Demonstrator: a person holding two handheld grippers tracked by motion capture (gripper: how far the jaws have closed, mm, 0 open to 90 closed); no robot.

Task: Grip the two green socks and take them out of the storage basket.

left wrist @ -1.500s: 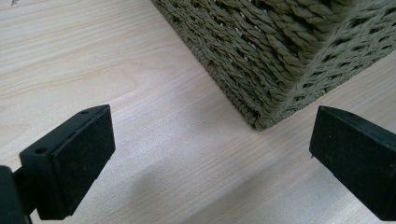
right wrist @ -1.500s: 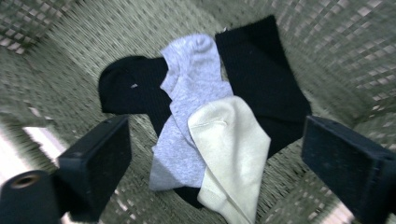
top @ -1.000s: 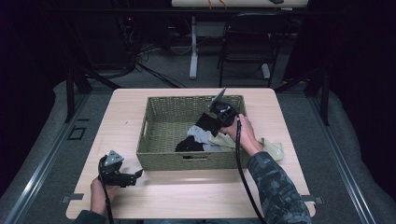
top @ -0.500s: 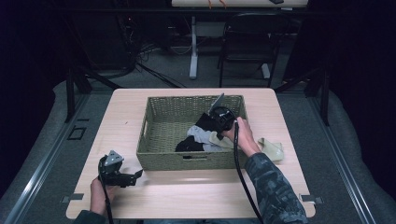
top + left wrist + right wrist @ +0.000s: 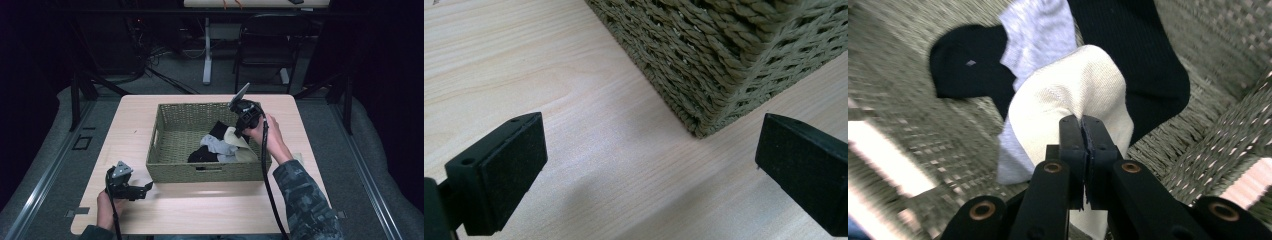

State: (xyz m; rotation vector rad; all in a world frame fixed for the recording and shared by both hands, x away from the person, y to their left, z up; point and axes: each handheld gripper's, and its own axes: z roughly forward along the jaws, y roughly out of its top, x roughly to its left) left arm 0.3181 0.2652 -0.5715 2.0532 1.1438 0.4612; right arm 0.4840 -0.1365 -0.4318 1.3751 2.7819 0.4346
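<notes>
The left gripper (image 5: 134, 189) is rested on the table (image 5: 210, 220) just beside the woven basket's (image 5: 172, 172) near left corner, its jaws spread wide and empty, apparently parked out of the way. Farther right, the cream sock (image 5: 1068, 105) is pinched in the fully closed jaws of the right gripper (image 5: 1081, 131) and held over the black and grey socks (image 5: 216, 146) inside the basket, seemingly for dropping among them.

A cream knitted sock (image 5: 1068, 100), pinched at its edge by closed tongs (image 5: 1082, 131), hangs at the centre of the frame over a woven basket (image 5: 175, 150) holding a grey sock (image 5: 1035, 30) and black socks (image 5: 1143, 55).
</notes>
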